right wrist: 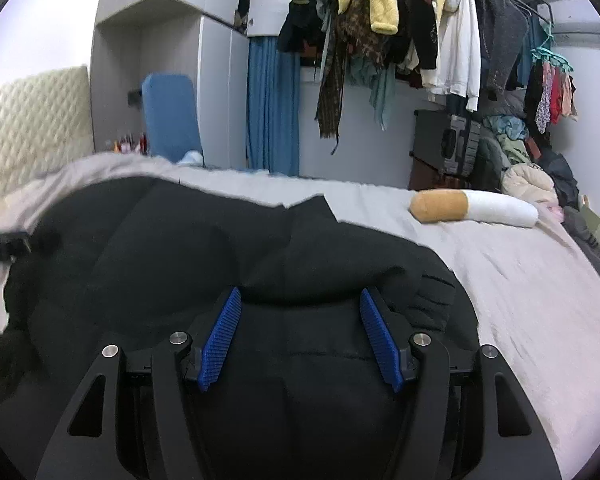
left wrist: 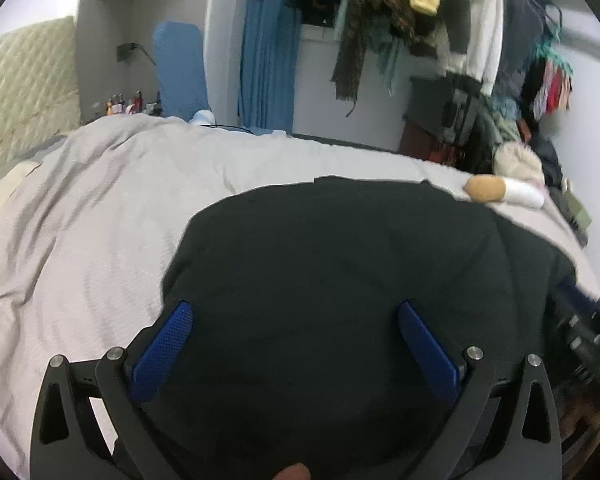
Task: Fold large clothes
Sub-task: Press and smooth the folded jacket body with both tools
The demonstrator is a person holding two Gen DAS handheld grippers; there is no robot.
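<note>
A large black garment point(left wrist: 340, 264) lies spread on the bed's grey cover point(left wrist: 100, 208). My left gripper point(left wrist: 294, 312) is open with its blue pads wide apart, low over the garment's near part. In the right wrist view the same black garment point(right wrist: 188, 248) is bunched in folds, with a ribbed cuff point(right wrist: 436, 292) at the right. My right gripper point(right wrist: 300, 300) is open over the bunched cloth, and nothing is pinched between its pads. The other gripper's black body point(right wrist: 4, 246) shows at the left edge.
A cigarette-shaped plush pillow point(right wrist: 476, 206) lies on the bed at the far right. A rack of hanging clothes point(right wrist: 420, 28) and a pile of clothes point(right wrist: 532, 168) stand behind the bed. A padded headboard point(right wrist: 32, 128) is at the left.
</note>
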